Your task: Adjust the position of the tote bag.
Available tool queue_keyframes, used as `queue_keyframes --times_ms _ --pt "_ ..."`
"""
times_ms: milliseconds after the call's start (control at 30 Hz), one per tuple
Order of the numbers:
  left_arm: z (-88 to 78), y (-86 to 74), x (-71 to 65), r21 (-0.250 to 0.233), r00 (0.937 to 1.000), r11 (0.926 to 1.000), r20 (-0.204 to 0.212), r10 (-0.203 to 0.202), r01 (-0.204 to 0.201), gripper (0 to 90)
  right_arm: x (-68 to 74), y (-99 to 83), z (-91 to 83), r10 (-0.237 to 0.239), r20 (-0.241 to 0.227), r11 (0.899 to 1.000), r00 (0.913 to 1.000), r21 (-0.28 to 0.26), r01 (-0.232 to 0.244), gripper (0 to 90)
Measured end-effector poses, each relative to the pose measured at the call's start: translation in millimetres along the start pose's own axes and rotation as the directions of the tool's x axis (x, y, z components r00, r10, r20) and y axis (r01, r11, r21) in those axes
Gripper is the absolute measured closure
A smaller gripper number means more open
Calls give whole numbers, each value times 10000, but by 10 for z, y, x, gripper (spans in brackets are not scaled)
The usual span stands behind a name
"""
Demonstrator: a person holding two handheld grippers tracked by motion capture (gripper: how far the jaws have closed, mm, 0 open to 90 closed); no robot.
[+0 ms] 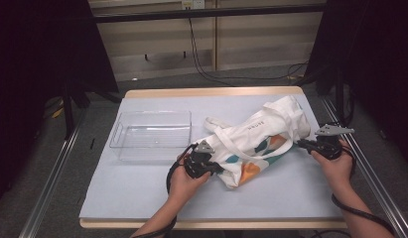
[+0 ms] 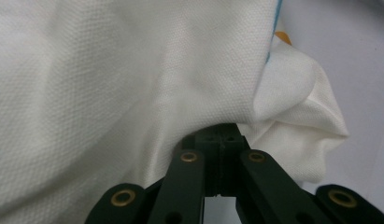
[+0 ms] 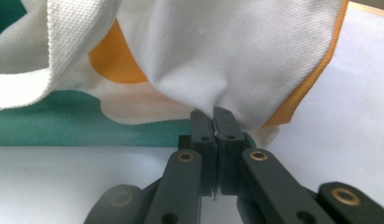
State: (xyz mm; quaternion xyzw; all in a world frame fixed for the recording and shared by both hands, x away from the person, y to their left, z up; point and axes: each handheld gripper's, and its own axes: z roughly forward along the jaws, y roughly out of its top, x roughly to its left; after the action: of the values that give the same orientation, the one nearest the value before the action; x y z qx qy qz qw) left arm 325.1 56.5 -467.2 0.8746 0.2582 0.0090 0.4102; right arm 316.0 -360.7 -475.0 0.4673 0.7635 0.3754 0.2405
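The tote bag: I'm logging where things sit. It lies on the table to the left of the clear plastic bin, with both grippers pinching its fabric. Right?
Not quite. The tote bag lies to the right of the clear plastic bin, as the high view shows. The left gripper and right gripper do pinch its fabric.

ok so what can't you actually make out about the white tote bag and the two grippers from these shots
- White cloth tote bag with orange and teal print: its contents are hidden by its own fabric in the high view.
- Left gripper: cloth drapes over the shut jaw tips in the left gripper view.
- Small dark lettering on the bag: too small to read in the high view.
- Right gripper: which edge it pinches is cropped in the right gripper view.
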Motion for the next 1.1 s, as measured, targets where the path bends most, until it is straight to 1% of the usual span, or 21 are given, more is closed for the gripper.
queue_keyframes --times_ms 100,133,200,233,333,367,400,433,467,533,600,633,733,833,867,933,967,1000,1033,1067,1100 --pt "-16 0 -10 7 10000 10000 39 -81 81 900 0 -19 -12 7 -27 10000 10000 -38 -7 881" --pt "-50 5 -33 -66 10000 10000 63 -50 51 900 7 -19 -15 53 -8 10000 10000 3 -53 881" --pt "-78 13 -48 5 10000 10000 46 15 -15 900 7 -17 -11 67 -11 10000 10000 4 -67 881" --pt "-131 15 -79 -78 9999 10000 155 41 -40 900 6 -14 -9 95 -13 10000 10000 16 -95 881" --pt "-163 11 -118 -229 9997 9997 264 12 -6 900 4 -8 -2 125 14 9999 9999 2 -125 881" --pt "-185 6 -152 -214 9989 9998 474 2 8 900 5 -6 -1 146 20 9999 9999 4 -146 881" --pt "-185 6 -152 -214 9989 9998 474 2 8 900 5 -3 -2 163 8 9999 9999 20 -163 880" --pt "-183 1 -176 -347 9982 9994 594 -49 70 900 4 -3 -1 173 4 9998 9999 15 -173 880" --pt "-170 -1 -221 -455 9957 9990 924 25 17 900 4 -2 -1 193 5 9998 9998 21 -193 881" --pt "-137 5 -273 -478 9934 9988 1144 102 -47 900 2 5 2 120 30 9999 9999 45 -120 880" --pt "-122 10 -304 -381 9924 9993 1224 98 -52 900 7 17 1 165 44 9998 9999 64 -165 880" --pt "-71 10 -360 -369 9907 9990 1330 285 -238 900 6 26 2 124 54 9999 9999 75 -124 880" --pt "-4 0 -441 -232 9881 9991 1484 396 -366 900 9 35 7 167 62 9998 9998 80 -168 880" --pt "13 -2 -458 -67 9864 9988 1571 486 -482 896 5 33 13 208 63 9998 9998 54 -209 880" --pt "32 -9 -458 -90 9865 9988 1561 486 -478 896 5 33 13 208 63 9998 9998 54 -209 880" --pt "66 -29 -437 -102 9858 9995 1650 314 -301 898 5 26 22 186 68 9998 9998 64 -186 880" --pt "71 -30 -425 23 9862 9991 1603 408 -417 900 6 23 25 199 45 9998 9998 52 -200 880" --pt "91 -37 -422 -108 9855 9993 1654 368 -355 900 8 22 25 204 61 9998 9998 46 -204 880" --pt "91 -30 -415 90 9865 9992 1593 375 -394 900 10 20 22 243 78 9997 9997 42 -243 880" --pt "105 -21 -405 104 9912 9979 1171 621 -638 900 10 18 21 245 66 9997 9997 30 -245 880" --pt "113 -12 -388 75 9931 9974 932 706 -716 900 11 15 18 255 97 9997 9996 37 -255 880"
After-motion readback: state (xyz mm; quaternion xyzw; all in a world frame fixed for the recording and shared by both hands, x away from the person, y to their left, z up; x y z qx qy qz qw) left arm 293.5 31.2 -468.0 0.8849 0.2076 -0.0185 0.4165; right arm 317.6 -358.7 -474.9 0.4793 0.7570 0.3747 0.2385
